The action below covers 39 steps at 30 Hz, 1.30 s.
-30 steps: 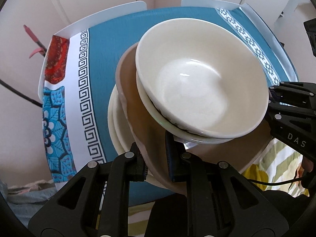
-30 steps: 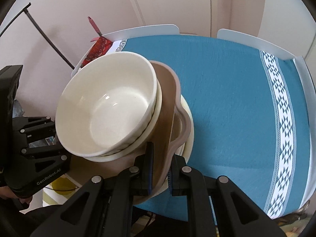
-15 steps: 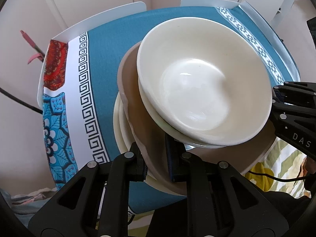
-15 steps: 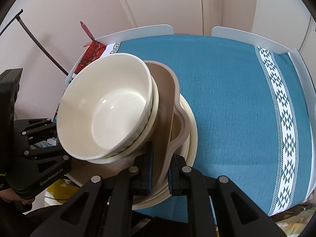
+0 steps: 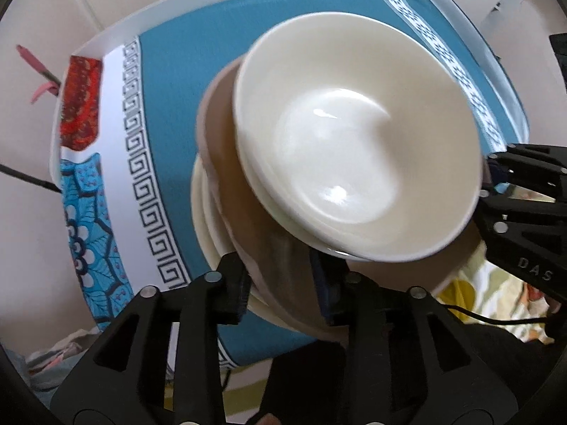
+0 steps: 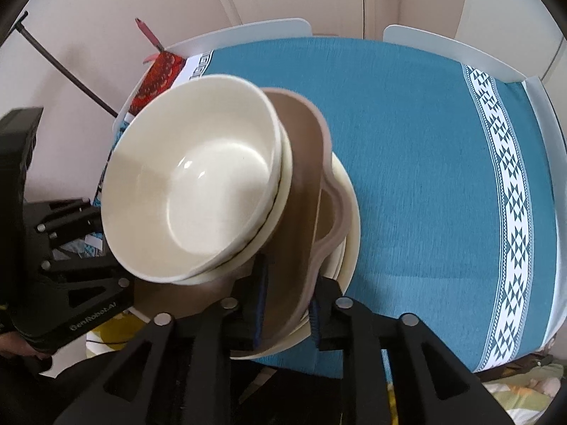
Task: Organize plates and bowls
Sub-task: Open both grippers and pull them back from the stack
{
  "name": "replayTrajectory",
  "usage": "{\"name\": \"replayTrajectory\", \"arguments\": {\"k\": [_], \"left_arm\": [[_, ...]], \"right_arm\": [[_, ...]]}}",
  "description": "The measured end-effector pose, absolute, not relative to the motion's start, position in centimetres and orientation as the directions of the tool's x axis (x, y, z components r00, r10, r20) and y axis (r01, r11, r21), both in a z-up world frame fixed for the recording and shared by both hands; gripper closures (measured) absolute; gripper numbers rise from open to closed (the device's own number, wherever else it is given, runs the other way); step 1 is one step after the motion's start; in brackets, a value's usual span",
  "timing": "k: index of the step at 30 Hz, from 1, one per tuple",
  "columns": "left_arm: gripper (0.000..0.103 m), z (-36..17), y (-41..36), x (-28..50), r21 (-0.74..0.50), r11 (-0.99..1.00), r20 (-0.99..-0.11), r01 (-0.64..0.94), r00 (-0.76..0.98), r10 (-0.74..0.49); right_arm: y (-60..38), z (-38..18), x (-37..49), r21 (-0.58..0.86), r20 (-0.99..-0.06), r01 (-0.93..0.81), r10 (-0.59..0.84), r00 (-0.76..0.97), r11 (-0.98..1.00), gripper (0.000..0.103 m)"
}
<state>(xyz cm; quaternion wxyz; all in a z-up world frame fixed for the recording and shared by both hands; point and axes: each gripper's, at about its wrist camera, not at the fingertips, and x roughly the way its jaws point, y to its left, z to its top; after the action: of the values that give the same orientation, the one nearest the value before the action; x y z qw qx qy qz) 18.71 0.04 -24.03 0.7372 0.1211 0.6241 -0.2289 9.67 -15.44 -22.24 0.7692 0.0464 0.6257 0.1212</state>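
Observation:
Two nested cream bowls point(image 5: 354, 141) point(image 6: 198, 191) sit on a brown divided plate point(image 5: 219, 113) point(image 6: 304, 134). That plate lies on cream plates point(image 5: 203, 212) point(image 6: 349, 212) near the front edge of the blue tablecloth point(image 6: 425, 177). My left gripper point(image 5: 280, 294) straddles the brown plate's near rim. Its jaws are opening, and the pads stand off the rim. My right gripper point(image 6: 285, 306) straddles the rim on the other side of the stack. Its jaws are opening too, with the rim loose between them.
The table's front edge runs just under both grippers, and the stack overhangs it slightly. Two white chair backs point(image 6: 255, 32) point(image 6: 443, 46) stand at the far side. A black rod point(image 6: 63, 60) leans at the left. The cloth to the right of the stack is bare.
Both grippers were shut on the brown plate's rim and have now let it go, with wider gaps between their pads. The stack has settled onto the cream plates.

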Motion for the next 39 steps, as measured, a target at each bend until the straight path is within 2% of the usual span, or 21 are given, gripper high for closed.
{"name": "replayTrajectory", "arguments": {"k": [3,6,8,10,11,20,26,29,30,31,32,33,34,35,38,39], "left_arm": [[0.05,-23.4,-0.3,18.3,-0.131,0.849,-0.972,0.512,0.104,-0.212],[0.021,-22.7,-0.5,18.1,-0.128,0.845,-0.97,0.519,0.111,-0.215],[0.019,-22.3,-0.3,18.0,-0.132,0.848,-0.968,0.513,0.116,-0.221],[0.019,-22.0,0.0,18.1,-0.141,0.854,-0.97,0.5,0.104,-0.221],[0.019,-21.9,0.2,18.0,-0.149,0.857,-0.969,0.493,0.099,-0.225],[0.019,-18.7,1.5,16.4,-0.166,0.88,-0.959,0.444,0.134,-0.248],[0.019,-13.1,3.3,13.7,-0.166,0.913,-0.916,0.372,0.285,-0.282],[0.019,-8.3,4.1,12.3,-0.157,0.93,-0.853,0.333,0.429,-0.298],[0.019,-6.4,4.3,11.8,-0.149,0.934,-0.818,0.324,0.491,-0.301],[0.019,-4.4,4.4,11.1,-0.137,0.938,-0.775,0.317,0.556,-0.301],[0.019,-2.2,4.6,10.3,-0.12,0.944,-0.72,0.309,0.627,-0.297],[0.014,-1.0,4.8,9.8,-0.11,0.947,-0.684,0.3,0.669,-0.291],[0.006,0.8,4.9,9.0,-0.095,0.954,-0.628,0.284,0.726,-0.279],[0.001,2.1,5.1,8.3,-0.084,0.959,-0.58,0.271,0.769,-0.269],[0.0,6.0,5.1,5.6,-0.041,0.971,-0.388,0.236,0.892,-0.233],[0.0,6.7,4.9,5.2,-0.026,0.973,-0.361,0.23,0.905,-0.224]], "right_arm": [[-15.3,-22.1,9.8,0.216,-0.957,-0.123,0.235,0.168,0.969,0.081],[-15.2,-21.9,10.0,0.212,-0.962,-0.114,0.228,0.15,0.971,0.078],[-15.2,-21.6,9.9,0.194,-0.966,-0.108,0.209,0.149,0.975,0.072],[-15.4,-21.3,9.9,0.187,-0.969,-0.096,0.199,0.147,0.978,0.06],[-15.5,-21.1,9.7,0.19,-0.968,-0.091,0.202,0.149,0.978,0.059],[-16.6,-18.5,8.3,0.215,-0.956,-0.085,0.228,0.185,0.973,0.058],[-17.6,-13.3,6.4,0.239,-0.921,-0.083,0.253,0.297,0.968,0.058],[-18.5,-8.4,4.8,0.198,-0.865,-0.081,0.213,0.455,0.977,0.057],[-18.9,-6.7,4.3,0.185,-0.841,-0.074,0.197,0.504,0.98,0.048],[-19.3,-4.8,3.8,0.175,-0.809,-0.069,0.183,0.558,0.982,0.035],[-19.6,-3.1,3.3,0.168,-0.777,-0.068,0.175,0.605,0.983,0.028],[-19.7,-1.9,2.9,0.162,-0.752,-0.067,0.168,0.637,0.984,0.019],[-19.9,-0.1,2.2,0.145,-0.712,-0.06,0.146,0.686,0.988,0.017],[-20.0,0.8,1.8,0.133,-0.691,-0.052,0.13,0.711,0.99,0.016],[-20.4,4.3,0.4,0.106,-0.599,-0.041,0.097,0.795,0.993,0.016],[-20.2,5.3,-0.1,0.086,-0.57,-0.035,0.078,0.818,0.996,0.016]]}}
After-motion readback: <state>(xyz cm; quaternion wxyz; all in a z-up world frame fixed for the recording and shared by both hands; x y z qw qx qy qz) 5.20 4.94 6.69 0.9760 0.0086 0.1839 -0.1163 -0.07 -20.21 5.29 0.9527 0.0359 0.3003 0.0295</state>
